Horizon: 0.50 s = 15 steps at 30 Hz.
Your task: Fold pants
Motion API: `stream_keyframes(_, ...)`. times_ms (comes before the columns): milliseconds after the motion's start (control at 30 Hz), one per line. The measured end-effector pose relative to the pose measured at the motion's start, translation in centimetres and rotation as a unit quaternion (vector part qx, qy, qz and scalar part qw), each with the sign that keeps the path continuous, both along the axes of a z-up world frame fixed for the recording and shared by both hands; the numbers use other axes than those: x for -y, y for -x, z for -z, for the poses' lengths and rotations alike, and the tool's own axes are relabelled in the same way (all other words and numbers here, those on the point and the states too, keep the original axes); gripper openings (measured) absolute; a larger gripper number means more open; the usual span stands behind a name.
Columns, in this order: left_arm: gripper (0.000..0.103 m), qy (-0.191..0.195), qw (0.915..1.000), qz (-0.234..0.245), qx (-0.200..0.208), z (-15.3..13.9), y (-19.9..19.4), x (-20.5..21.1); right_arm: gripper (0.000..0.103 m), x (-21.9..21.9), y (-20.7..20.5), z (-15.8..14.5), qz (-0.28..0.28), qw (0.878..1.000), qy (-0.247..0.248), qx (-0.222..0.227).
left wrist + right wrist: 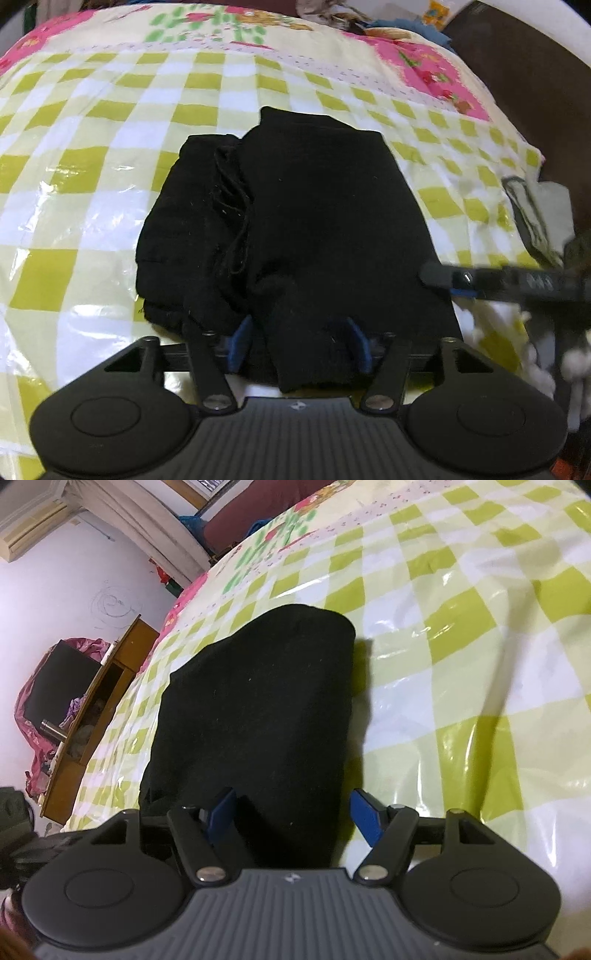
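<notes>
The left gripper point(301, 341) is being held part open around the near edge of the pants point(295, 229), and the right gripper point(293, 818) likewise; whether either is pinching cannot be told. Beyond them, the pants are lying bundled on the checked cover point(92, 147). Soft, light, limp cloth is being judged; the near hem should be taken.

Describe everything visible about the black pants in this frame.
The black pants are a soft, matte, knit-looking fabric, already folded into a compact, thick bundle with layered edges and a thin cord showing on one side. They lie on the glossy green-and-white checked cover. The near fabric sits between the blue pads of the left gripper and of the right gripper; whether they pinch is unclear.
</notes>
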<state>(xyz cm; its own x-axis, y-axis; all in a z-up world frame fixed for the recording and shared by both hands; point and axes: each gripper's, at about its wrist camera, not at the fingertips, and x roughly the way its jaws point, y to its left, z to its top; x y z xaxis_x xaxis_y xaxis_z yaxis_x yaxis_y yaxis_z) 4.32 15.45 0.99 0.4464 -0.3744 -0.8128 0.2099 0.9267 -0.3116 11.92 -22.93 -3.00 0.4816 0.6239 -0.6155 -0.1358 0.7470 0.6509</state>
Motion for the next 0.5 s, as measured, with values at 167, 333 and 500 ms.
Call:
stream_keyframes(167,0.039,-0.001,0.9992,0.003,0.040,-1.6,-0.2,1.6,0.069,0.2,-0.1,0.1,0.004,1.000,-0.004,-0.002)
stream_keyframes(333,0.028,0.057,0.9981,-0.018,0.015,-1.3,-1.4,-0.8,0.071,-0.5,-0.6,-0.4,0.002,1.000,-0.010,-0.012)
stream_keyframes(500,0.026,0.090,0.9899,0.002,0.109,-6.7,0.4,-2.6,0.072,-2.5,-0.6,-3.9,-0.022,1.000,-0.005,0.023)
